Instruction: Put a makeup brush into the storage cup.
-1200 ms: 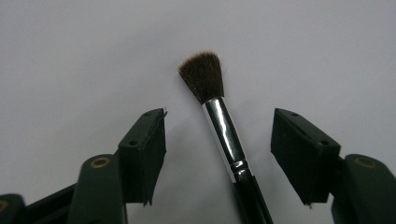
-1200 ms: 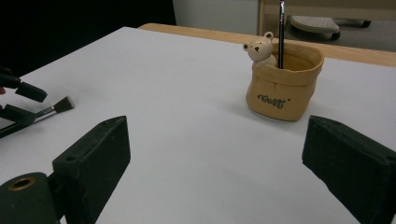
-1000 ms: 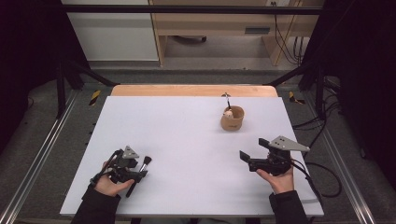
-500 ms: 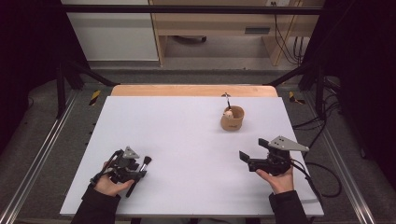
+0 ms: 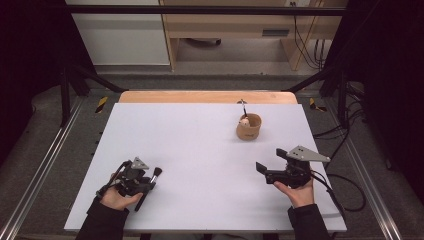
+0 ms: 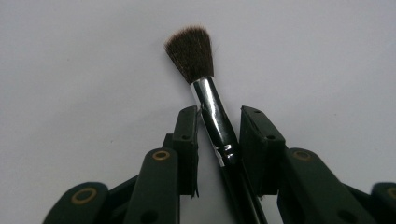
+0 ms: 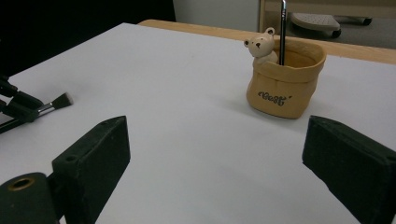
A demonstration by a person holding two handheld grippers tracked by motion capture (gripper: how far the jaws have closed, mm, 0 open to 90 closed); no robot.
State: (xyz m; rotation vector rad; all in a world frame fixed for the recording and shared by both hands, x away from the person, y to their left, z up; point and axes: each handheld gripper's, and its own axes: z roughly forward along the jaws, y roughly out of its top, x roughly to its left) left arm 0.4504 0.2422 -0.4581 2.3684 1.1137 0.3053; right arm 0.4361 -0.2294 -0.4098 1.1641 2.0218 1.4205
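Brush (image 6: 212, 112) lies on the white table (image 5: 200, 150), well apart from the tan cup (image 5: 248, 127), between the left tongs (image 6: 217, 133), which have just been closing around its ferrule. Right tongs (image 7: 215, 158) gape wide, holding nothing.

The brush (image 6: 212, 116) has soft dark bristles, a glossy chrome ferrule and a shiny black handle. The table (image 5: 190, 150) top is smooth, matt white, with bare pale wood along its far edge. The tan pot (image 7: 285, 81) looks matt, like glazeless ceramic shaped as folded cloth.
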